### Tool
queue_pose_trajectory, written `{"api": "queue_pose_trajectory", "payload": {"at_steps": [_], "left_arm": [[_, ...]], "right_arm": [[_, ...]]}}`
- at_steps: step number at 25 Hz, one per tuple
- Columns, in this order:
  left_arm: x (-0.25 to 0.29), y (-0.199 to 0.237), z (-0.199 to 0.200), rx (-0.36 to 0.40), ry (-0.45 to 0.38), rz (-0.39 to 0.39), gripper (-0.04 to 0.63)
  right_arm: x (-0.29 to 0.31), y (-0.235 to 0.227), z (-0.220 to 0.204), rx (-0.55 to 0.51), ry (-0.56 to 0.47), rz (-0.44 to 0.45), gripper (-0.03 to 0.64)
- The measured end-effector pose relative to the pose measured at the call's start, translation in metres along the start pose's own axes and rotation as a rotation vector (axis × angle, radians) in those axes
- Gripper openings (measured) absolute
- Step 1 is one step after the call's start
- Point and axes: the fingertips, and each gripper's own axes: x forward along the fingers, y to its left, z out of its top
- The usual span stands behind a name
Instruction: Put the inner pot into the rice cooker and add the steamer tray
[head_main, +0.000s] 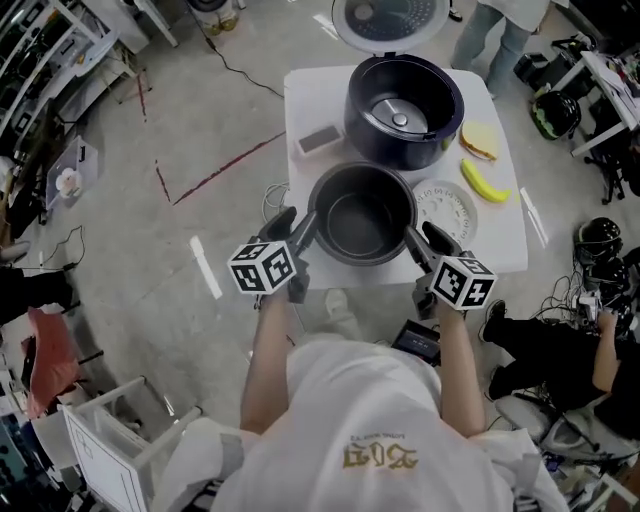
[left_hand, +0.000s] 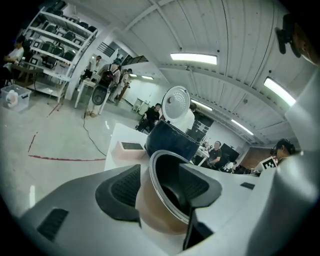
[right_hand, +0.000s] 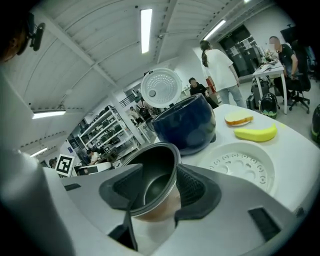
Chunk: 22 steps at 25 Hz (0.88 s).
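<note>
Your shoulders and forearms fill the bottom of the head view, both arms reaching to the white table (head_main: 318, 85). On its far half stands the dark blue rice cooker (head_main: 372, 135), lid (head_main: 390, 18) thrown back, its well empty. Just this side of it sits the inner pot (head_main: 362, 218), upright near the table's front edge. The left gripper (head_main: 298, 228) and the right gripper (head_main: 428, 242) straddle its rim on opposite sides, one jaw inside the wall and one outside. Both stand wide apart with the pads not pressing, so you hold nothing yet.

The step in hand looks to be the grasp. Seat both pairs deeper over the rim at matching height, close them together, and lift level so the pot does not tip. Clear the cooker's near rim before you lower.

The pot is empty and dark within, with a bright metal lip and a coppery outer wall that looks smooth, probably slippery. The white perforated steamer tray (head_main: 446, 210) lies flat just right of the pot. A banana (head_main: 485, 182) lies just behind the tray.
</note>
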Motion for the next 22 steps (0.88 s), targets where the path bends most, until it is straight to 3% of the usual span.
{"api": "queue_pose_trajectory", "payload": {"at_steps": [6,9,13,17,22], "left_arm": [[0.029,0.01,-0.016,-0.004,0.099,-0.031,0.236],[0.039,0.011,-0.019,-0.003,0.13,-0.056,0.199],[0.043,0.014,-0.02,0.018,0.153,-0.077,0.18],[0.044,0.01,-0.019,0.032,0.163,-0.112,0.112],[0.045,0.008,-0.021,-0.004,0.158,-0.108,0.104]], "right_arm": [[0.02,-0.018,-0.01,0.024,0.037,-0.052,0.198],[0.025,-0.025,-0.014,0.042,0.044,-0.071,0.195],[0.032,-0.03,-0.017,0.056,0.045,-0.098,0.187],[0.036,-0.031,-0.02,0.051,0.038,-0.115,0.155],[0.032,-0.033,-0.019,0.032,0.017,-0.128,0.112]]}}
